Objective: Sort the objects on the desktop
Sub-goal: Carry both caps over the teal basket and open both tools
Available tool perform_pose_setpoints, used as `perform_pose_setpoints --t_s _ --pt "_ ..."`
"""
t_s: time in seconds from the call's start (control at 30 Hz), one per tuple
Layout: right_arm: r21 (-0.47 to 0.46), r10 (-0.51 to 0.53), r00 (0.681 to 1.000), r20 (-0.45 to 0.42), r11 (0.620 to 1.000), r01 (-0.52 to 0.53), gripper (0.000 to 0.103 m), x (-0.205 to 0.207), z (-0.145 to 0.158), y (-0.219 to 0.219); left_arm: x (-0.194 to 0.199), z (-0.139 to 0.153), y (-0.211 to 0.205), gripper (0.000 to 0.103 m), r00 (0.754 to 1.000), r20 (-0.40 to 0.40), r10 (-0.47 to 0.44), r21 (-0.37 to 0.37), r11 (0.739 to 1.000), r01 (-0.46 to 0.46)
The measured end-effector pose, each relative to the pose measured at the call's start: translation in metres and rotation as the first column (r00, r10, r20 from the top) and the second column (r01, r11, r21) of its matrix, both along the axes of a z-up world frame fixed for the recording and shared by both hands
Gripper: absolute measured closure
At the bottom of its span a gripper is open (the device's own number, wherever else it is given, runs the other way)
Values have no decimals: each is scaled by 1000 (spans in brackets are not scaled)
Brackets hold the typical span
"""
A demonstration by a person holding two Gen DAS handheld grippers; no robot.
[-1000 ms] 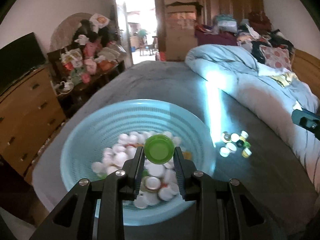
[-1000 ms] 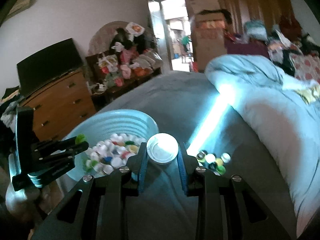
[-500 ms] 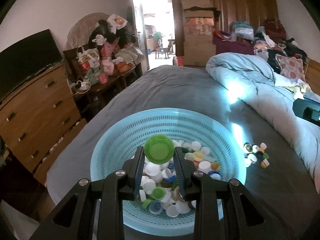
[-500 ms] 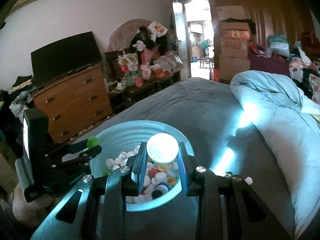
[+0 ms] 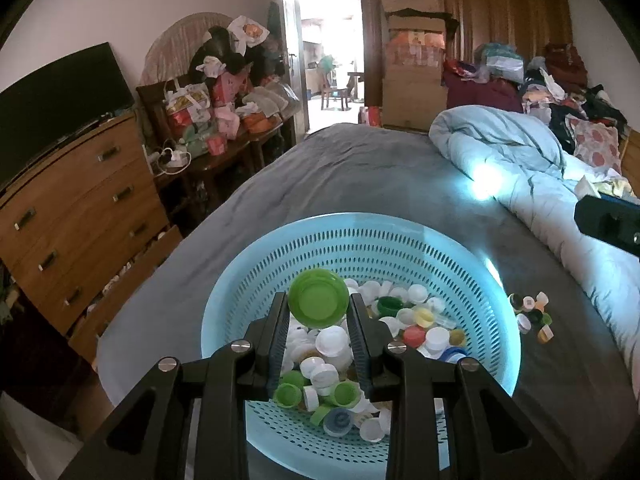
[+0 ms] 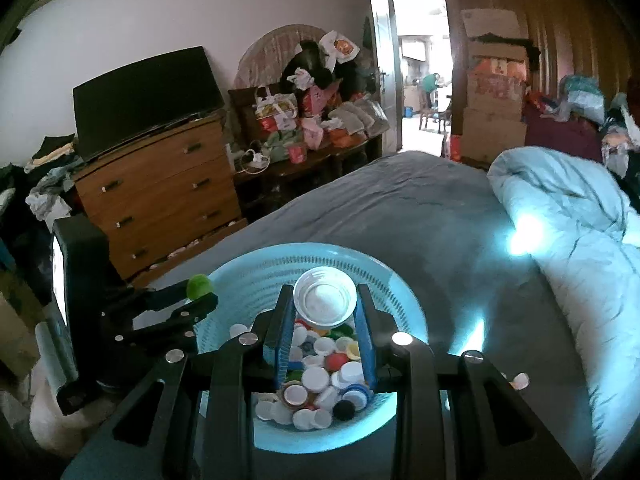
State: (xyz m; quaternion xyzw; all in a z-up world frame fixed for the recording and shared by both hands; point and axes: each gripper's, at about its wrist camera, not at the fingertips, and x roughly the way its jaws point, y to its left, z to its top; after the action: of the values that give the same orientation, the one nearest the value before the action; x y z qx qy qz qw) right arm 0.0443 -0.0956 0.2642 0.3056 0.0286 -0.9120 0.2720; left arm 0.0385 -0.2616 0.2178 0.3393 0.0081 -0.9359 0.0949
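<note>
A light blue perforated basket (image 5: 360,240) (image 6: 248,276) sits on the grey bed, holding several bottle caps of mixed colours. My left gripper (image 5: 319,300) is shut on a green cap (image 5: 318,298) held above the basket's inside. My right gripper (image 6: 325,300) is shut on a white cap (image 6: 325,297), also over the basket. In the right wrist view the left gripper (image 6: 200,292) shows at the left with its green cap (image 6: 199,286) over the basket's left rim. A small heap of loose caps (image 5: 530,316) lies on the bed right of the basket.
A pale blue duvet (image 5: 520,168) is bunched along the bed's right side. A wooden dresser (image 5: 72,216) with a TV stands left of the bed, beside a cluttered table (image 5: 224,120). Cardboard boxes (image 5: 412,60) stack by the open doorway.
Both grippers have swung left, from beside the loose heap of caps to over the basket, each keeping its cap. The basket now sits centred under both.
</note>
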Motion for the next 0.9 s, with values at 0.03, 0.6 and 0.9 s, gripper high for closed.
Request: perform_pose_setpoints --t_s 0.03,0.6,0.9 --pt "-2 2 1000 11 1000 -2 77 -2 -2 -1 -2 -2 -1 72 1000 9 -4 3 1000 4" --pt "-20 32 978 204 999 -29 77 -37 -39 -10 -41 -51 -1 72 968 214 -128 67 991 117" --pt "12 53 962 269 998 -58 77 -43 -61 -24 -49 -71 -3 72 948 281 -148 61 989 136"
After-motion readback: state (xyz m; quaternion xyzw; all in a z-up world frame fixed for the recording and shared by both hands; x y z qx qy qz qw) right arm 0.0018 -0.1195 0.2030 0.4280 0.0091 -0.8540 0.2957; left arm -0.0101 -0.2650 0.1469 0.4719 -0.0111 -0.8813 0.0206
